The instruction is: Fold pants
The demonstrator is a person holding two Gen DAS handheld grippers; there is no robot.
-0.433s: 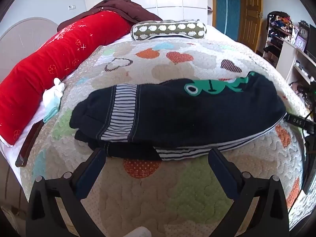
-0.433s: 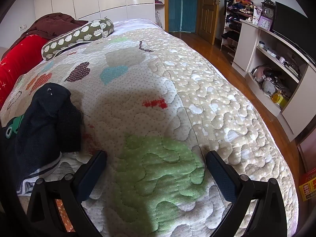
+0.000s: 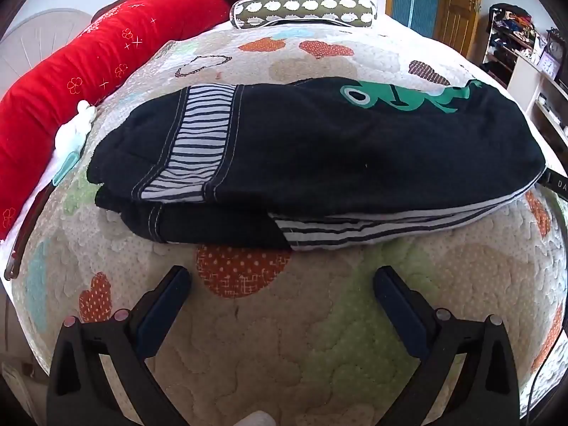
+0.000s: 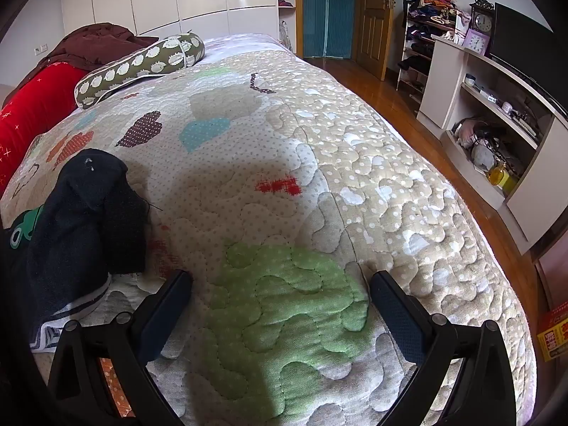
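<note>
Dark navy pants (image 3: 319, 156) with grey-striped panels and a green crocodile print lie folded lengthwise across the quilted bed (image 3: 284, 337). My left gripper (image 3: 282, 285) stands open just in front of their near edge, nothing between its fingers. In the right wrist view the pants' end (image 4: 71, 227) is bunched at the left, and my right gripper (image 4: 280, 287) hangs open over the bare quilt (image 4: 319, 177) to the right of them, holding nothing.
A red bolster (image 3: 71, 71) and a green patterned pillow (image 3: 305, 9) lie along the far side of the bed. A small white and teal cloth (image 3: 72, 131) sits at the left edge. Shelves (image 4: 497, 124) and wooden floor (image 4: 390, 96) are to the right.
The left gripper has moved closer to the pants and tipped down, so they fill more of its view. The right gripper's view is nearly unchanged.
</note>
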